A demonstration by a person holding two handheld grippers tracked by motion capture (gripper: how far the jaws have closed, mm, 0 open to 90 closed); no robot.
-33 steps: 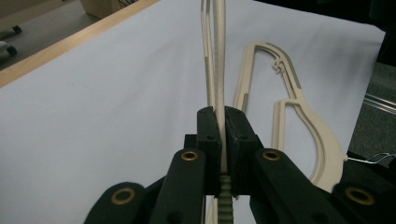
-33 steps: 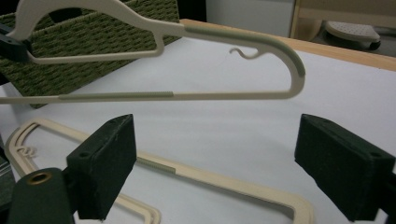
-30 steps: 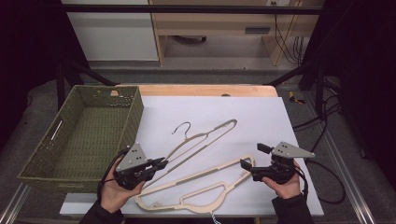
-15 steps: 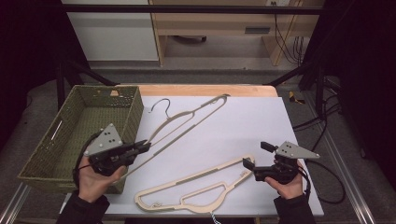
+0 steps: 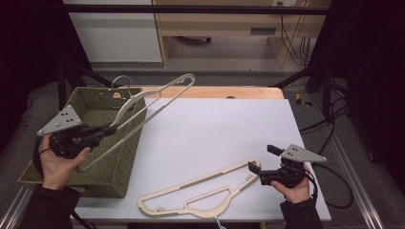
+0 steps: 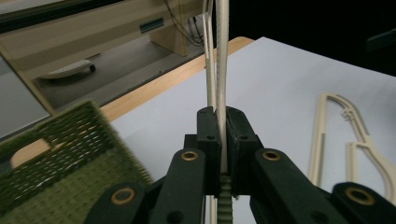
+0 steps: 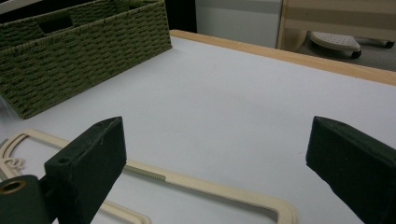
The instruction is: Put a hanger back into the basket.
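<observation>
High view first: our left gripper (image 5: 112,129) pinches one arm of a cream hanger (image 5: 143,102), and the hanger hangs in the air over the green woven basket (image 5: 98,179). Its long axis runs on a slant from the jaws up and away, past the basket's far right corner, with the metal hook (image 5: 120,81) above the basket's far rim. In the left gripper view, we see the jaws pressed tight on the hanger's ribbed arm (image 6: 221,70), which shoots straight ahead from the pads toward the wooden table edge (image 6: 154,88).

A second cream hanger (image 5: 198,193) lies flat on the white sheet (image 5: 224,129), well to the right of the basket and near the front edge, its long axis slanting from front-left to back-right. Our right gripper (image 5: 254,172) sits just at this hanger's right end with its jaws spread wide (they have just been opening); in the right gripper view, the hanger's bar (image 7: 205,184) lies on the sheet between the two pads, touched by neither.

Between the basket and the flat hanger we see bare white sheet; the basket's right wall (image 7: 84,51) stands between the raised hanger and the sheet.
</observation>
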